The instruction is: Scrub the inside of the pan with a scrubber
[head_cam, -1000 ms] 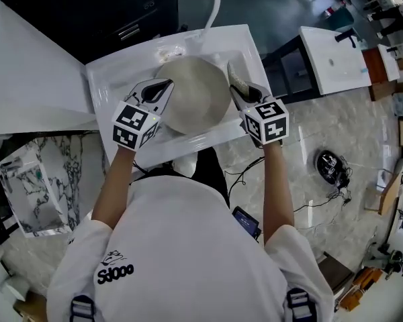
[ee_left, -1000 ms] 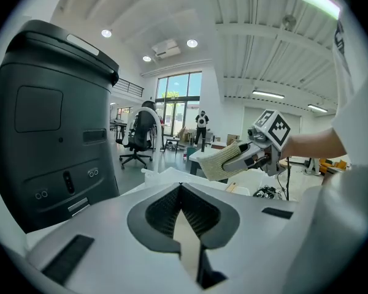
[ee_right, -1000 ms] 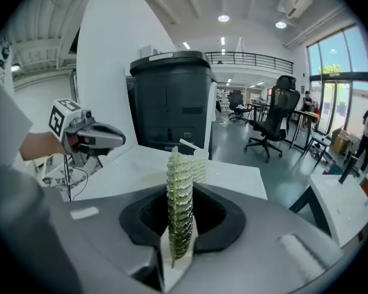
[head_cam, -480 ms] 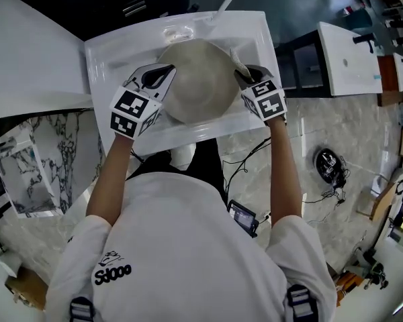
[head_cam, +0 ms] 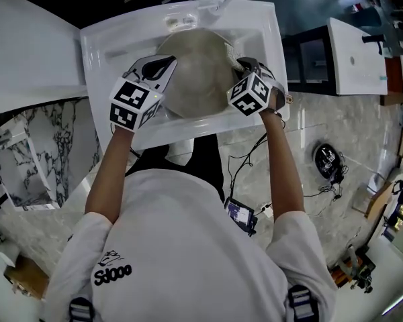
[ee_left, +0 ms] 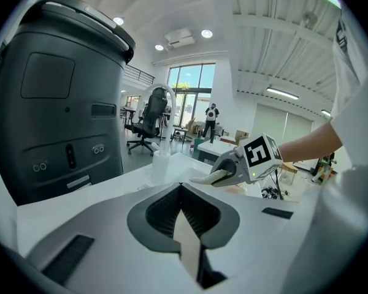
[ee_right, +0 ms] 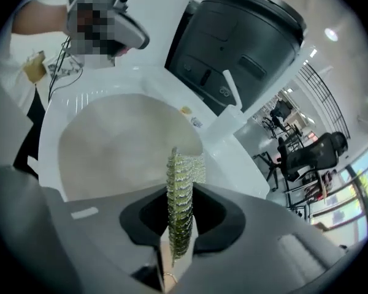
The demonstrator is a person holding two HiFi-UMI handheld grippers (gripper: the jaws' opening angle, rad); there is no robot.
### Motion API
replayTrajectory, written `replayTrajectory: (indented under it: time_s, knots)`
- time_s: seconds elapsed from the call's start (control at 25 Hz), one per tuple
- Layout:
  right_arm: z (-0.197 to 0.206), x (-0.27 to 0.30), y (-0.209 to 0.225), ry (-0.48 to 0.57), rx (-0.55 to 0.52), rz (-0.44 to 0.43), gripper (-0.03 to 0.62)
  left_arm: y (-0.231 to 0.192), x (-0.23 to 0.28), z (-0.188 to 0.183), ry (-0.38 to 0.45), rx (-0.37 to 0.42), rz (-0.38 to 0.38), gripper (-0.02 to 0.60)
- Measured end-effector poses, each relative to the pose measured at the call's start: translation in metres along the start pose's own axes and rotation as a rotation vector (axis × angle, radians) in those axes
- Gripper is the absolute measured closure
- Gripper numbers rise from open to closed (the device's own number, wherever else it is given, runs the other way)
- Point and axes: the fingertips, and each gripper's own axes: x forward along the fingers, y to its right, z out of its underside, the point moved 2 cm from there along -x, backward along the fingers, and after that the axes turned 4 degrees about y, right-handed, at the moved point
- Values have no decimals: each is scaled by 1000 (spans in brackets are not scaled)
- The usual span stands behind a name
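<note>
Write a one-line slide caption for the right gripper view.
Right gripper pinches a green scrubber, aimed at the beige pan in the white sink.

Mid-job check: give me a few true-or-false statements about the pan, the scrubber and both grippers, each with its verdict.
1. The right gripper is shut on the scrubber. True.
2. The pan sits on the floor beside the sink. False: it lies in the white sink.
3. The left gripper is clamped on the pan's edge. True.
4. Both grippers are at the same side of the pan. False: the left one is at its left edge, the right one at its right edge.
</note>
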Motion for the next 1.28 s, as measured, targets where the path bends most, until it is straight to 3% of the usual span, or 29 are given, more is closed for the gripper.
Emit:
replayTrajectory:
  time_s: [0.24, 0.44, 0.64, 0.72, 0.88, 1.28]
  knots:
    - [3, 22, -3, -88, -199, 23, 519, -1, 10, 6, -29, 0, 22, 577]
    - [7, 34, -10, -166, -298, 26, 519, -7, 10, 13, -42, -21, 21, 577]
    - [12, 49, -27, -261, -586, 3, 517, -11, 10, 20, -53, -39, 15, 577]
    - [13, 57, -30, -290, -646, -32, 517, -11, 11, 22, -63, -33, 14, 577]
    - [19, 68, -30, -357, -634, -118, 517, -12, 12, 25, -66, -41, 13, 577]
    - [35, 83, -43, -517, -560, -217, 519, -13, 9, 36, -101, -17, -14, 577]
